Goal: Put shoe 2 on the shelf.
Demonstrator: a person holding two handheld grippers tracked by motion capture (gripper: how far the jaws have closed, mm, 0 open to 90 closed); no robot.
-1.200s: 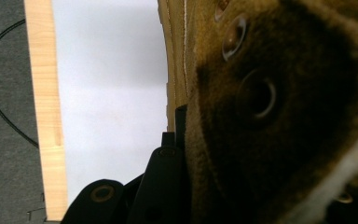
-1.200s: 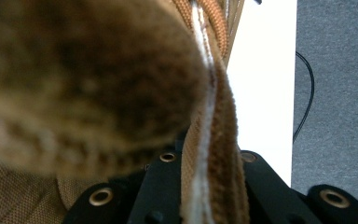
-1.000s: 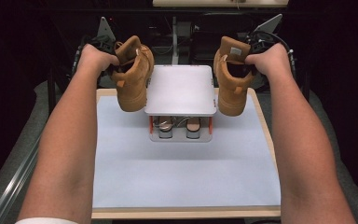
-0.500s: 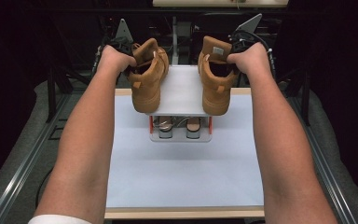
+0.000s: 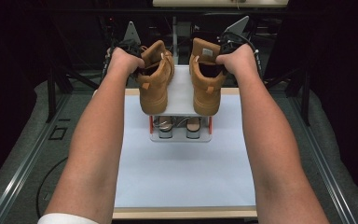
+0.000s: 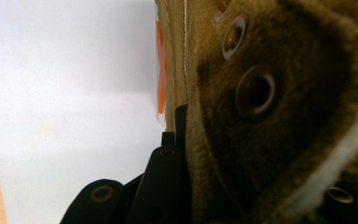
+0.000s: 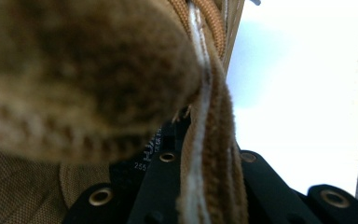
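Two tan suede boots hang side by side over the white top shelf (image 5: 181, 95) of a small rack, toes pointing toward the person. The left boot (image 5: 154, 86) is pinched at its collar by my left gripper (image 5: 133, 56); the right boot (image 5: 206, 84) is pinched by my right gripper (image 5: 226, 51). In the left gripper view, a black jaw presses the left boot's eyeleted upper (image 6: 270, 116), with the left gripper (image 6: 186, 140) shut on it. In the right gripper view, the right gripper (image 7: 209, 151) clamps the right boot's collar edge (image 7: 207, 107). Whether the soles touch the shelf is unclear.
The rack's lower shelf (image 5: 181, 137) holds a pair of other shoes (image 5: 168, 126). The rack stands on a white mat (image 5: 182, 177) over a wooden board (image 5: 182, 213). Dark stands and metal rails (image 5: 23, 172) flank the table.
Both grippers have carried the boots inward and away from the person, from beside the rack to over its top shelf. The boots now sit closer together.
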